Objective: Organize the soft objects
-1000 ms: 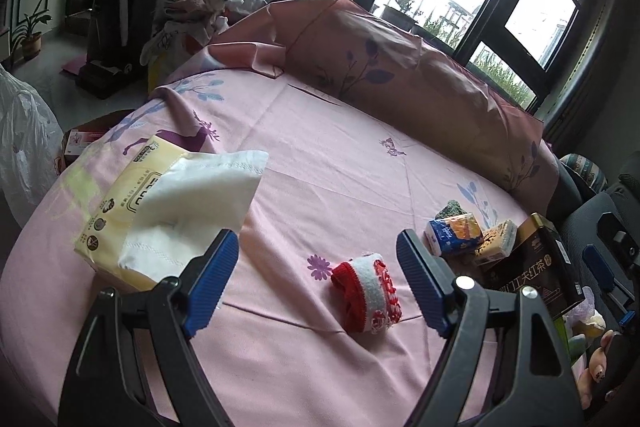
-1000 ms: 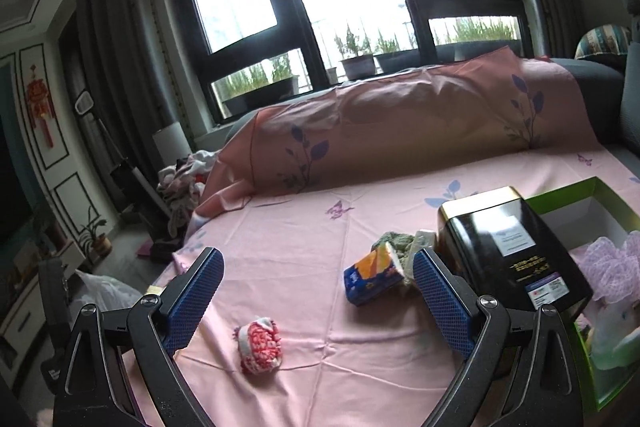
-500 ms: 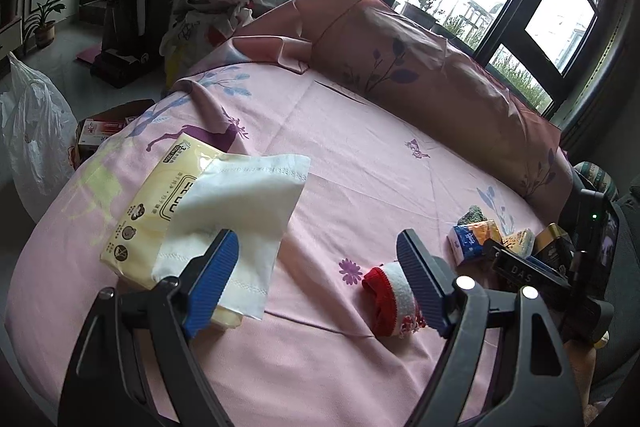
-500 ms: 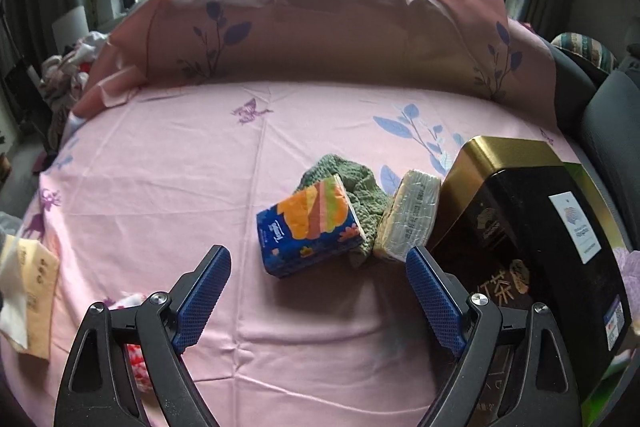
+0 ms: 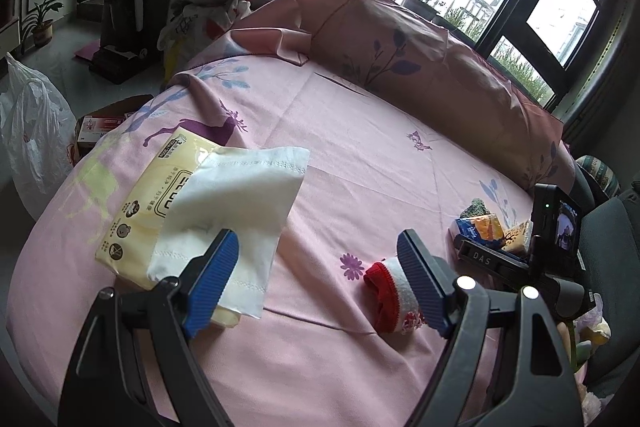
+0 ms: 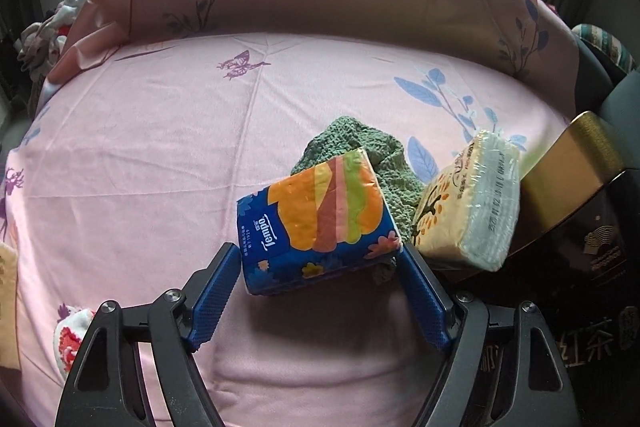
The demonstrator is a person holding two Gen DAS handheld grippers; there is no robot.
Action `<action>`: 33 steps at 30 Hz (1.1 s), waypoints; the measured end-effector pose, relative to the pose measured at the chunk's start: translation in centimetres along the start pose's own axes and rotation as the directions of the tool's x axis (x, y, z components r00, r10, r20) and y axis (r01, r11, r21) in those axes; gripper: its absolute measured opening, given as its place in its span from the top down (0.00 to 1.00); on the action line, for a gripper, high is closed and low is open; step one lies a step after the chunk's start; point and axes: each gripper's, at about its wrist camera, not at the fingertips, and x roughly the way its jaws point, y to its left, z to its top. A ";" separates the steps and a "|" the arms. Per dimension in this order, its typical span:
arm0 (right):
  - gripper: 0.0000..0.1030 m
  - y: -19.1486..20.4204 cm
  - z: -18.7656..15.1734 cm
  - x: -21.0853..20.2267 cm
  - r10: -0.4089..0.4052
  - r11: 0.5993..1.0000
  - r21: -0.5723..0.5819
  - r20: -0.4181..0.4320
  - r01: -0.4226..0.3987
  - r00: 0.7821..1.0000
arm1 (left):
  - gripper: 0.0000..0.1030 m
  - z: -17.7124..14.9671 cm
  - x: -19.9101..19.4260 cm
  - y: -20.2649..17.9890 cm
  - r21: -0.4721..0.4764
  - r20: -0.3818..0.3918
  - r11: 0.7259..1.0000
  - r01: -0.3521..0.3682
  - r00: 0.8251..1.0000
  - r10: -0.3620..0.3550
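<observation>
Two packs crowd green cloth, box beside

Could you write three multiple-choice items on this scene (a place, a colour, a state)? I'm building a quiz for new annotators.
1. Where does the green knitted cloth lie?
A. behind the blue tissue pack
B. on the yellow tissue pack
C. inside the black tea box

2. What colour is the bed sheet?
A. grey
B. pink
C. white

3. How does the right gripper stand?
A. shut on the blue tissue pack
B. shut and empty
C. open, one finger at each side of the blue tissue pack

Key: 1 A, the cloth shows above and behind the pack in the right wrist view. 2 B, pink with purple and blue prints in both views. 3 C, the blue fingers are spread with the pack's near edge between them; whether they touch it cannot be told.
</observation>
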 end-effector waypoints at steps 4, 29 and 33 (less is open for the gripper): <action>0.41 -0.6 -0.1 1.1 0.072 0.995 0.063 -0.021 -0.071 0.997 | 0.22 0.0 0.0 -0.1 0.001 -0.002 1.000 -0.002 1.000 0.002; 0.68 -3.5 -2.4 -8.1 0.386 0.911 0.148 0.025 -0.385 0.922 | 0.22 -0.4 1.1 -0.2 -0.003 -0.078 1.000 0.015 0.997 -0.015; 0.26 -4.1 -0.3 -8.3 0.325 0.930 0.159 0.063 -0.330 0.944 | 0.22 -0.4 1.4 0.0 -0.015 -0.092 1.000 0.017 0.996 -0.018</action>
